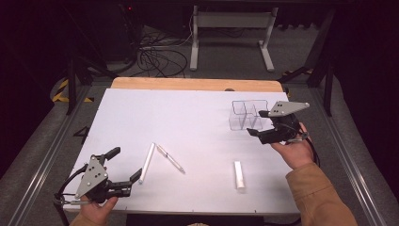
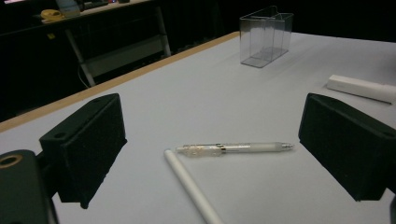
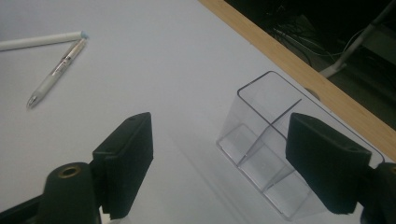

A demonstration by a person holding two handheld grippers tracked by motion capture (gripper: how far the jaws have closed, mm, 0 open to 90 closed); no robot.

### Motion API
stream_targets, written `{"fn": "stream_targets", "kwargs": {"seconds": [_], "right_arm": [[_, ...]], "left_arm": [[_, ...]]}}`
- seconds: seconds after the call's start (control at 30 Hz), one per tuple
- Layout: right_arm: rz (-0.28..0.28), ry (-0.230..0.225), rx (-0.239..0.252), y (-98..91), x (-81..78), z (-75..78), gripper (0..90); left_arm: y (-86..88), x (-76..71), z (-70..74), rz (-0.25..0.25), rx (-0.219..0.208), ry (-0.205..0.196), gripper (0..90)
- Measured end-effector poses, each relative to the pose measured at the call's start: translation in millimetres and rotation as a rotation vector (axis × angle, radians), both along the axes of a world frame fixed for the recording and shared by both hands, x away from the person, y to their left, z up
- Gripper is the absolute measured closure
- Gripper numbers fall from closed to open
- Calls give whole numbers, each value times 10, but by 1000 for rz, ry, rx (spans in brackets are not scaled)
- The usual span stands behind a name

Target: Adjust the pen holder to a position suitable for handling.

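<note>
No words, numbers or signs can be read on anything here, on the table or around it.

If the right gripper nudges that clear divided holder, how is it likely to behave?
The clear holder looks thin-walled and empty, so it is probably light and would slide on the smooth white table. It is tall for its narrow base, so a high push may tip it. Its glossy walls could slip between the fingers.

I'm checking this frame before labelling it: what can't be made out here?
- Clear organizer: high view, its right end hidden behind the right claw.
- White stick: left claw view, cut off by the bottom edge.
- White block: left claw view, cut off at right.
- Pen: print too small.
</note>
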State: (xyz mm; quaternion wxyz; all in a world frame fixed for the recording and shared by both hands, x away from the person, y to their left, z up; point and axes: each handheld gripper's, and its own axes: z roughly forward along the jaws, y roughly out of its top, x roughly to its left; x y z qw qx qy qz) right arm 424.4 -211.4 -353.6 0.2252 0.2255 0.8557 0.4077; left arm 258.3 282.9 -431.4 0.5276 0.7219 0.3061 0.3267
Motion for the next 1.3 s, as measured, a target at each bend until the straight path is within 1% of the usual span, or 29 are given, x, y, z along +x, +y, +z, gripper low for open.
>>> {"fn": "stream_targets", "kwargs": {"seconds": [0.27, 0.47, 0.6, 0.8, 0.83, 0.87, 0.97, 1.1, 1.13, 1.17, 1.23, 1.3], "right_arm": [[-18, -2, 0, -13, 102, 14, 235], [-27, 4, -36, -9, 204, 21, 252], [-35, 22, -59, -6, 298, 16, 272], [-45, 66, -56, -45, 462, -41, 316], [-51, 83, -55, -60, 526, -83, 332], [-51, 83, -55, -60, 526, -83, 332], [-57, 99, -54, -69, 609, -146, 346], [-50, 115, -46, -61, 689, -200, 375], [-46, 126, -48, -49, 723, -226, 390], [-46, 126, -48, -49, 723, -226, 390], [-45, 141, -62, -27, 764, -269, 412], [-44, 144, -71, -24, 778, -280, 416]], "left_arm": [[0, 1, -1, 3, -2, 1, 79], [1, 0, 1, 3, 1, 0, 80], [2, 0, 1, 4, 0, 0, 81], [1, 3, -1, 7, -1, 4, 83], [2, 5, -1, 10, 2, 3, 85], [-1, 5, -3, 12, 1, 6, 85], [0, 5, -4, 12, 0, 7, 85], [9, 7, -3, 13, 2, 8, 86], [9, 8, -3, 13, 2, 8, 86], [8, 8, -3, 13, 3, 9, 86], [6, 8, -5, 13, 2, 8, 87], [4, 8, -5, 12, 3, 9, 87]]}}
